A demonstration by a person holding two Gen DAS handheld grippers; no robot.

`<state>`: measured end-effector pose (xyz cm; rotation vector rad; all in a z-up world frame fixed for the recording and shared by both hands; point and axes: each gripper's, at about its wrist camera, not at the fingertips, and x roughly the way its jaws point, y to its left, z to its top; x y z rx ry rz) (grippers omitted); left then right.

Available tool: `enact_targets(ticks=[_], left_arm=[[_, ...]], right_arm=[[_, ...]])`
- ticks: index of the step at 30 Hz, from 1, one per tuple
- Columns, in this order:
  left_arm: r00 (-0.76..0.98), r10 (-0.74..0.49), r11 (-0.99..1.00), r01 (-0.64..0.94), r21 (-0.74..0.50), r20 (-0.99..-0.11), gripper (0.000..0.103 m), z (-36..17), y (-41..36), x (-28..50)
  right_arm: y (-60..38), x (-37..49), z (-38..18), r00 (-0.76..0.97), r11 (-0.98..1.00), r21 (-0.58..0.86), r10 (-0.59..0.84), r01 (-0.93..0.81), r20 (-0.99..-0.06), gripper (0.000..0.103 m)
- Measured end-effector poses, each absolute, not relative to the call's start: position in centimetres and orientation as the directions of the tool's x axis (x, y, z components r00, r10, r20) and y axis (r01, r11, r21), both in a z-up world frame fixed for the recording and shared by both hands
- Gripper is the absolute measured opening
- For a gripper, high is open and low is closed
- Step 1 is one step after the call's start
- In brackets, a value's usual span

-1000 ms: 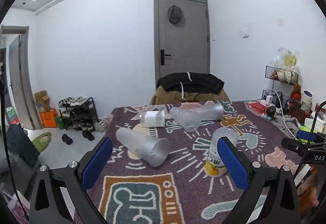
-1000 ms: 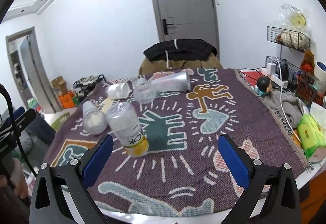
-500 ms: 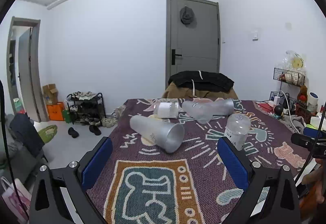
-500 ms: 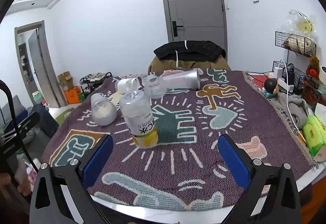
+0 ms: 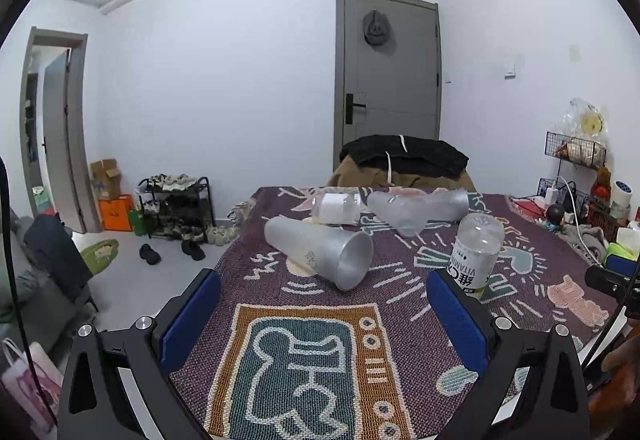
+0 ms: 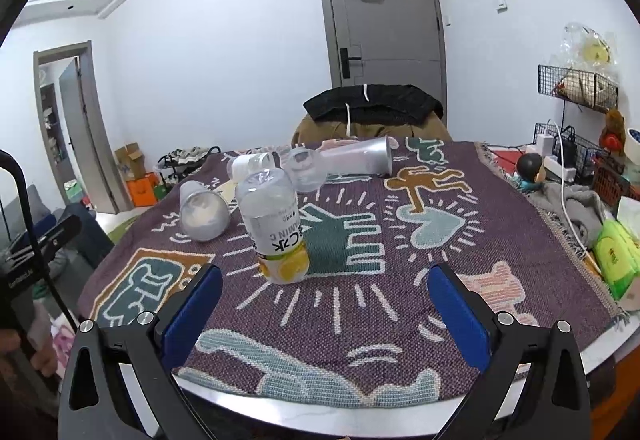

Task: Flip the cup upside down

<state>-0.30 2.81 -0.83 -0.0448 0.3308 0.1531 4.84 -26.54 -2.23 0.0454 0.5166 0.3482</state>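
A purple patterned blanket covers the table and fills the lower half of both views. At the top centre stands a grey door, and below it a chair draped with dark clothing sits at the table's far edge.

The left gripper occupies the bottom of the left wrist view, its blue-padded fingers spread wide with nothing between them. The right gripper fills the bottom of the right wrist view in the same way, parted and empty.

A frosted cup lies on its side at the centre of the left wrist view, its open mouth turned toward the lower right; in the right wrist view it sits at middle left. A second frosted cup lies on its side at upper centre. Just beside it lies a clear bottle, though the frosted surfaces overlap and I cannot tell whether they touch.

An upside-down drink bottle with a yellow label stands centre-left in the right wrist view. Another small bottle with a white label lies farther back.
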Motion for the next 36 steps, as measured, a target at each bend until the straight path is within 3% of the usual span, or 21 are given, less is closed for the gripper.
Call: enact_targets(ticks=[36], left_arm=[[0.931, 0.136, 0.989, -0.148, -0.008, -0.339, 0.103, -1.07, 2.58, -0.18]], right_arm=[[-25.97, 5.01, -2.90, 0.797, 0.938, 0.129, 0.342, -0.322, -0.498, 0.103]])
